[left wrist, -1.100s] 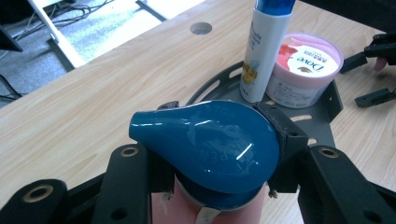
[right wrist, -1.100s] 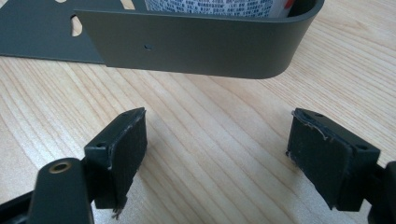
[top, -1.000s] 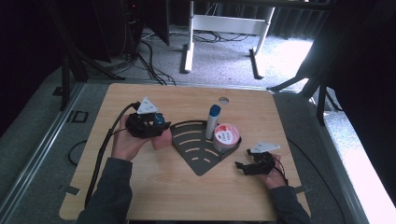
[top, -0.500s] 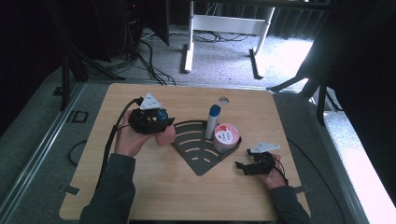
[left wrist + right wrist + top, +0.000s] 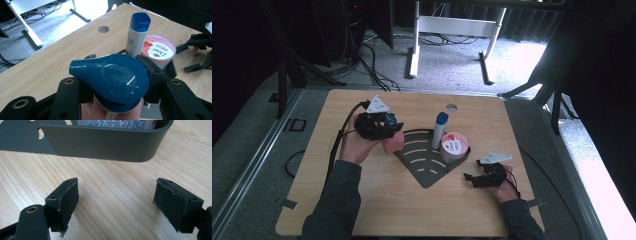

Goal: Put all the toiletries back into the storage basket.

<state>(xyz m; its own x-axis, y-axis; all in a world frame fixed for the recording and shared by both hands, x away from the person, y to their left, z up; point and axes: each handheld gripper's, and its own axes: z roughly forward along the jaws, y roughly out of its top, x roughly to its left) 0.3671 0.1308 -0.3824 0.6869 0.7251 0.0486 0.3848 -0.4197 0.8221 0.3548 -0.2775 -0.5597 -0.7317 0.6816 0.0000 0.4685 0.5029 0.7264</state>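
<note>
Jaws of the left gripper point(image 5: 113, 100) are closed on a pink bottle with a blue cap point(image 5: 110, 82), clamped just below the cap, bottle held above the table near the left edge of the dark rack point(image 5: 427, 160); likely step is setting it into the rack beside the white bottle point(image 5: 440, 130) and the pink tub point(image 5: 454, 146); those two sit touching at the curved back wall, so the free slotted floor is the nearer, left part of the rack; my call: come in from the left, keep the bottle upright, lower until the base seats on the slotted floor, then release; tilting risks the wide cap knocking the white bottle, which is tall and looks easy to tip; right gripper point(image 5: 117, 200) rests on the table point(image 5: 532, 125) with jaws wide apart, holding nothing, just off the rack's curved wall point(image 5: 107, 143); it's near enough to steady the rack if it slides, otherwise keep it parked; room: table is bare left and front of the rack, plenty of approach space; round hole point(image 5: 451, 107) sits behind the rack, well out of the way; left cable trails off the table's left side, clear of the path.
</note>
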